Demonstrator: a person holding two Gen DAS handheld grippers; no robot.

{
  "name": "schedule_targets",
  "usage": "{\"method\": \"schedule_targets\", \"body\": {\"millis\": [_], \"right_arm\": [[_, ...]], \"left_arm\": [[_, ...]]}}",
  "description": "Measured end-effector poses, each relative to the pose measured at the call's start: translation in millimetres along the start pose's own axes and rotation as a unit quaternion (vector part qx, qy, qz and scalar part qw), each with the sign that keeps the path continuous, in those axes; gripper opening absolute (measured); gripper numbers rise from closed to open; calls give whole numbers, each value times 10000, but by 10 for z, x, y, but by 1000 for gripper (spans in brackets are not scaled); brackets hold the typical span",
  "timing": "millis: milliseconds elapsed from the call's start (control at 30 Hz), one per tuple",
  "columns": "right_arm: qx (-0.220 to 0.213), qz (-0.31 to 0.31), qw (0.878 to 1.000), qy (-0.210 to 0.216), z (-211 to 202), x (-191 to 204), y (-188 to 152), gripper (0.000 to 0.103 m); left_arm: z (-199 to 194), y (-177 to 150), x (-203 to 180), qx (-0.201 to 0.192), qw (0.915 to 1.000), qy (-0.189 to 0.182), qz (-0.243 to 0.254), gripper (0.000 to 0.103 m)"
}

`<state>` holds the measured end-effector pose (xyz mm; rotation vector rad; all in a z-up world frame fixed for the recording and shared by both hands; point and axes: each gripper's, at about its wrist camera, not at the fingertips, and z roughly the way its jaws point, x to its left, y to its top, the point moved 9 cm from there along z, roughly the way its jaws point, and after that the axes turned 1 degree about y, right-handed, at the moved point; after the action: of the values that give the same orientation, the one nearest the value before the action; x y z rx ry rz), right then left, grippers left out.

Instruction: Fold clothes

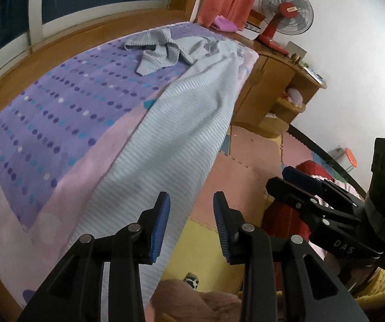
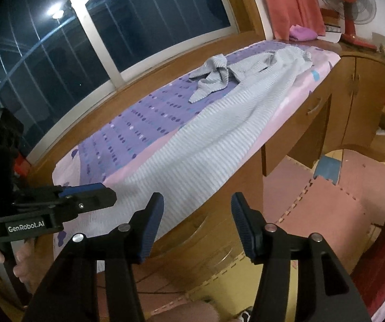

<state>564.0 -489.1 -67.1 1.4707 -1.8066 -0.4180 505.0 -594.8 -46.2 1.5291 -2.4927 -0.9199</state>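
Both claws are standing apart with nothing between their pads. Left claw (image 1: 191,225) is gaping moderately, its ribbed blue pads (image 1: 161,225) hanging in air over the near end of the garment (image 1: 181,123), not touching it as far as the wrist view shows. Right claw (image 2: 197,226) is spreading wider, its pads clear of cloth too, hovering off the near edge of the table (image 2: 294,123) over the floor mats (image 2: 334,201).

Ahead of both claws the garment is lying lengthwise on the table. Its long body is stretching along the table's right side, the near end reaching the table edge just in front of the claws, and the far end is bunching into a crumpled knot of folds near the far end of the table. It is pale blue-grey with fine stripes or ribs across it, soft and limp.

Under it a sheet (image 2: 128,134) is covering the tabletop: purple in the middle with rows of dark, white and teal dots, pink along the border. The table is glossy wood with rounded edges. The mats are interlocking foam squares in pink, yellow and blue.

In the right wrist view the left claw is showing at the left edge, a hand (image 2: 17,263) gripping its black handle.
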Motion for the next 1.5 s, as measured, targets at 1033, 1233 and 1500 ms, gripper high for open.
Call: {"method": "schedule_targets", "body": {"millis": [1033,1233,1500], "right_arm": [[698,-841,9915,708,1715,-757,1887,53],[1014,-1361,9793,1104,2119,-743,2133,53],[1241,-1390,9751,1204,2594,-689,2337,53]], "left_arm": [[1478,1649,682,7,9870,870,-1348,33],[1788,1822,795,30,9770,762,-1993,33],[1914,2037,1082,-40,9705,982,-2203,33]]}}
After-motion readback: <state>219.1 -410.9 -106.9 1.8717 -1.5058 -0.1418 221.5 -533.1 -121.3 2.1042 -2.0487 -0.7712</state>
